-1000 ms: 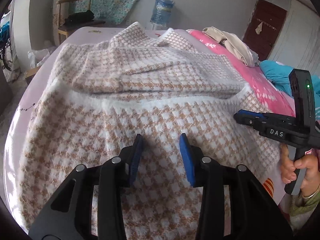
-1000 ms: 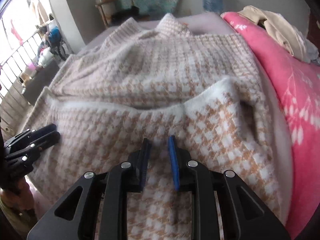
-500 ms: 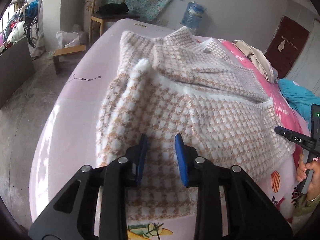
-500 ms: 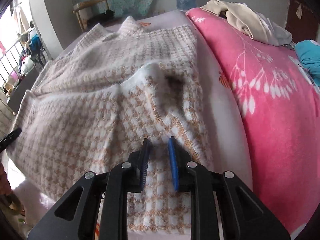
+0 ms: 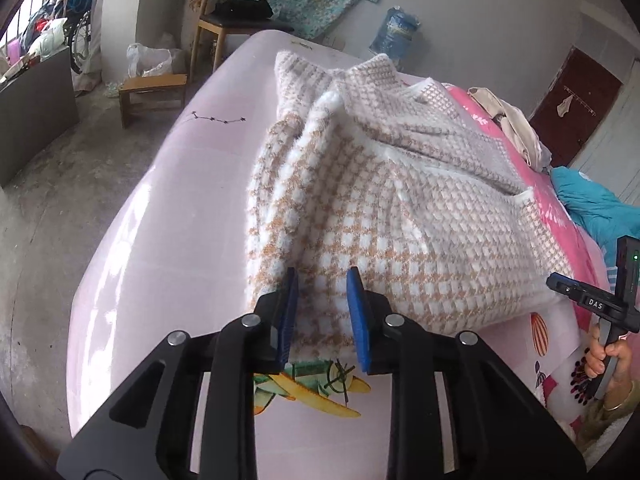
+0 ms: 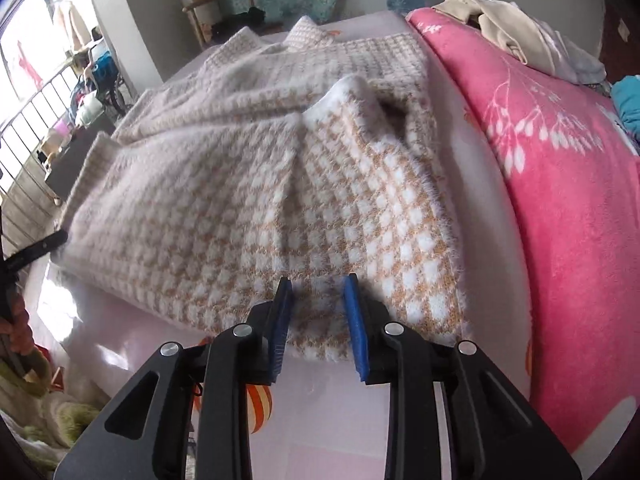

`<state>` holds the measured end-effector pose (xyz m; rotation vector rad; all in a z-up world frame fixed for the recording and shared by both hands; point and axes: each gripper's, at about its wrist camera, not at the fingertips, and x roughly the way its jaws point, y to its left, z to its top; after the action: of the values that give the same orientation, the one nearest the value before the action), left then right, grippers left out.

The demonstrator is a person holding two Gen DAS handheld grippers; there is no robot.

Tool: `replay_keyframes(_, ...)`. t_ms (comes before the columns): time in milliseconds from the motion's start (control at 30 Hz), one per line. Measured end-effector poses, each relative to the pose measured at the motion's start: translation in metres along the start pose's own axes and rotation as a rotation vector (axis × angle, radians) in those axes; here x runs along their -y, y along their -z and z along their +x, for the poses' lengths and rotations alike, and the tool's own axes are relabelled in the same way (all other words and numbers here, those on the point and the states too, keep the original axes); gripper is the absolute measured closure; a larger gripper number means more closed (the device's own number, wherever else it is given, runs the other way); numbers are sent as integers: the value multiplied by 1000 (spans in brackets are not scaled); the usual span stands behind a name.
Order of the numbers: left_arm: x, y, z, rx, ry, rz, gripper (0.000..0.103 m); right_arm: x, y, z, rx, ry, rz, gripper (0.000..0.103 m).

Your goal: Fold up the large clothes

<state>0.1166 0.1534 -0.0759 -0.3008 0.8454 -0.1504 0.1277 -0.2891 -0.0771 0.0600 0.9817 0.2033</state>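
Lettering on right gripper (image 5: 596,303): "DAS", printed in white on its black body.
Other readable text: none is found.

Black gripper (image 5: 322,312) frames, blue pads (image 5: 357,316), silver screws, "DAS" marking

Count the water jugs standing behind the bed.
1. A single blue water jug stands on the floor against the back wall, past the far end of the pink bed sheet and beyond the checked sweater. More could be hidden behind the bed.
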Motion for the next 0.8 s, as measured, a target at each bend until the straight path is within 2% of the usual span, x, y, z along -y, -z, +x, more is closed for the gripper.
replay_keyframes(100, -2, 1, -13, 39, 11, 11, 75, 7, 6, -9, 21, 48, -2, 74)
replay_keyframes(200, -9, 6, 2, -1, 17, -18, 75, 23, 15, 8, -2, 28, 42, 74)
replay_keyframes(267, -8, 5, -1, 4, 14, -27, 76, 22, 10, 4, -11, 27, 56, 74)
replay_keyframes(367, 10, 0, -19, 49, -18, 30, 74, 5, 6, -16, 23, 35, 18, 71)
replay_keyframes(467, 44, -1, -29, 72, 50, 124, 70, -28, 3, -29, 72, -39, -67, 70)
replay_keyframes(533, 69, 2, -22, 47, 126, 175, 70, -56, 0, -25, 85, -102, -133, 70)
replay_keyframes(600, 95, 9, -6, 11, 168, 229, 70, -86, 1, -15, 72, -122, -210, 70)
replay_keyframes(667, 118, 19, 15, -31, 150, 286, 70, -112, 5, -2, 61, -128, -290, 70)
replay_keyframes(733, 129, 31, 40, -84, 67, 325, 69, -124, 14, 22, 4, -80, -331, 70)
replay_keyframes(800, 134, 36, 40, -55, 48, 342, 68, -128, 20, 25, 38, -50, -361, 69)
